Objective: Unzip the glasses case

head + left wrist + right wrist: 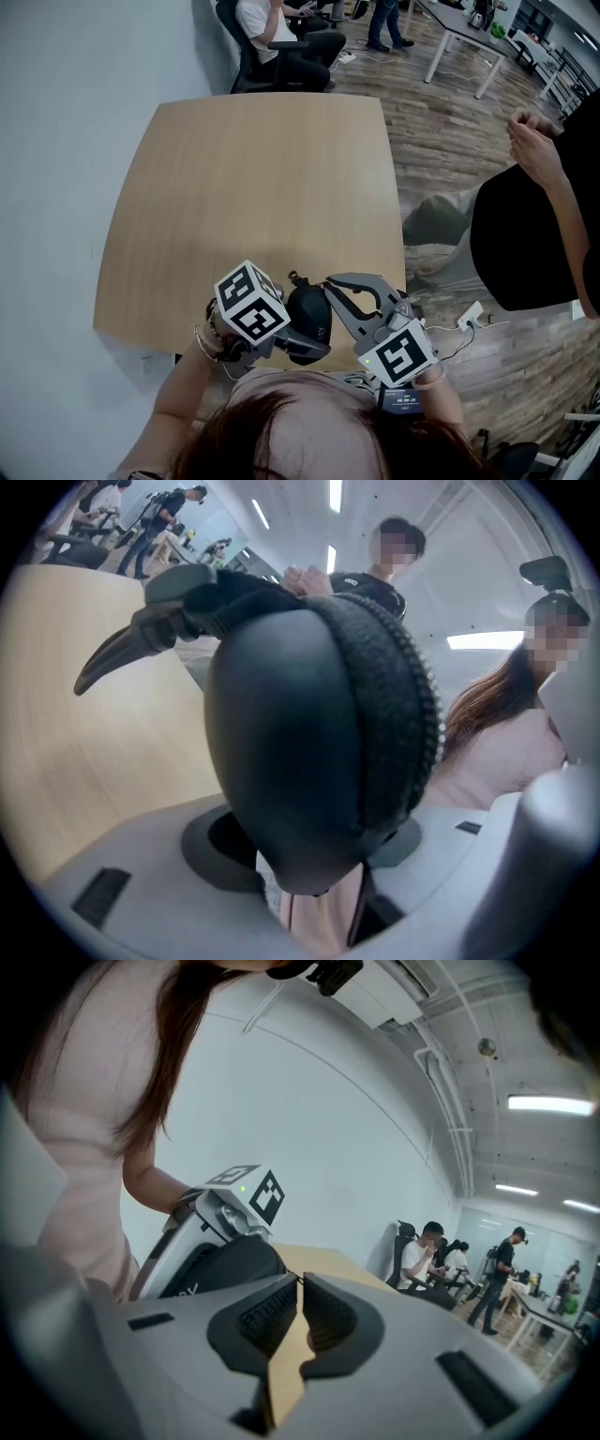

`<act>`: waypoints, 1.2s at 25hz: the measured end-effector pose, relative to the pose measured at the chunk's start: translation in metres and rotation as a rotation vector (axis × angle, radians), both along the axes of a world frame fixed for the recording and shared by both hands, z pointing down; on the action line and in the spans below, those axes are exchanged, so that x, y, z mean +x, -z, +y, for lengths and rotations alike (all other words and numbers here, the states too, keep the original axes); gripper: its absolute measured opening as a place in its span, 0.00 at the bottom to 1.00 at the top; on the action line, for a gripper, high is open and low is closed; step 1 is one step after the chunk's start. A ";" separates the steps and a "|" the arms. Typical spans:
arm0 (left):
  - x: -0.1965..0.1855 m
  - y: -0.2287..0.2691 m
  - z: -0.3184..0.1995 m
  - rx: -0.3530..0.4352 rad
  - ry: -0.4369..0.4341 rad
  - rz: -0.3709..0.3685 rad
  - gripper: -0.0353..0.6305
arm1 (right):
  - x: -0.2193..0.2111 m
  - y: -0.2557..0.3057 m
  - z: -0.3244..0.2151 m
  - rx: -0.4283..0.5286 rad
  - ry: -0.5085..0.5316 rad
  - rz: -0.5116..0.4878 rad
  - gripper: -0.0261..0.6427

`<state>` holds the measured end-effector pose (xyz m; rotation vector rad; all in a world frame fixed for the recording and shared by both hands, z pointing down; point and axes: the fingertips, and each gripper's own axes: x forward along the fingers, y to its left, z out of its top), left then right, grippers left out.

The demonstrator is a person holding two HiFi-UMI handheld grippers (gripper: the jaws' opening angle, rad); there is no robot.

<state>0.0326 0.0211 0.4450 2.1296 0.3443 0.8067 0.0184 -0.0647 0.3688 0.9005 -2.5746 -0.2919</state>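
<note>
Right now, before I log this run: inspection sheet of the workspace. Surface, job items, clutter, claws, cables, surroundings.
Surface: light wooden table with rounded corners.
Job's things: black zipped fabric glasses case, held in the air by the table's near edge; zip looks closed.
Clutter: nothing seen on the table.
Grippers: left claw shut on the case; right claw shut at the case's top end, what it pinches too small to tell.
Cables: white cable with a white block on the floor right of the table.
Surroundings: wood-plank floor; standing person in black; seated person beyond the table.
</note>
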 end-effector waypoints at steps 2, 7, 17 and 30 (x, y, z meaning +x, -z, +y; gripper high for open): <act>-0.001 -0.002 0.002 0.002 -0.016 -0.013 0.43 | 0.000 0.000 0.001 0.003 0.011 0.011 0.07; -0.007 -0.009 0.006 0.013 -0.064 -0.058 0.43 | -0.002 -0.007 0.005 -0.017 0.022 0.035 0.07; -0.015 -0.022 0.018 0.000 -0.143 -0.117 0.43 | -0.008 -0.014 0.012 -0.003 0.071 0.083 0.07; -0.021 -0.032 0.026 -0.012 -0.203 -0.166 0.43 | -0.014 -0.021 0.018 -0.011 0.108 0.123 0.07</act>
